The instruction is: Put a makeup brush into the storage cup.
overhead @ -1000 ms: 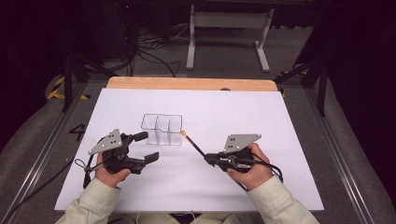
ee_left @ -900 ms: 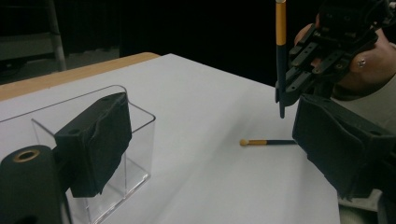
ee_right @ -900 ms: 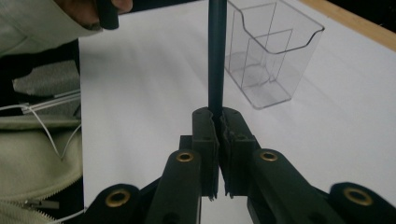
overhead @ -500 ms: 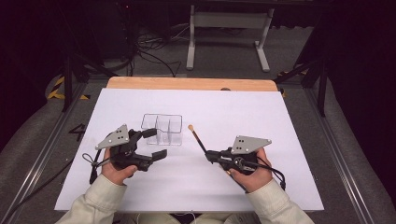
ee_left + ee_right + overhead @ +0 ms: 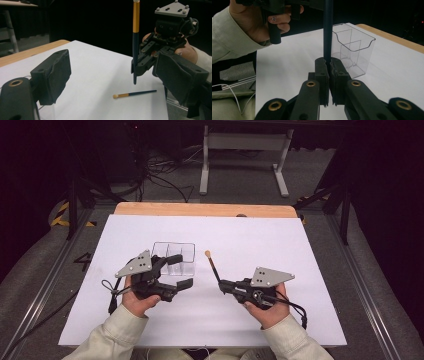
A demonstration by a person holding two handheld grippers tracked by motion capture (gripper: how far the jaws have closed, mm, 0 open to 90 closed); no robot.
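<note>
My right gripper (image 5: 223, 285) is shut on the dark handle of a small brush (image 5: 212, 266), whose gold ferrule and pale tip point up and away. In the right gripper view, the handle (image 5: 328, 30) rises from the closed pads (image 5: 322, 66). My left gripper (image 5: 182, 271) stands open just in front of a clear compartment box (image 5: 174, 256); its jaws have just been closing slightly, with nothing between them. In the left gripper view, a second brush (image 5: 135, 94) lies flat on the white sheet below the right gripper (image 5: 140, 67) and the held brush (image 5: 135, 50).
A white sheet (image 5: 310, 250) covers the table, with a wooden edge (image 5: 200, 210) at the far side. Beyond the table are a dark floor, cables and a metal stand (image 5: 245, 155). The clear box (image 5: 352, 50) stands just right of the held handle in the right gripper view.
My left gripper has moved right and up, closer to the box. The held brush has tilted more upright, its tip moving farther from me; the right hand has barely moved.
</note>
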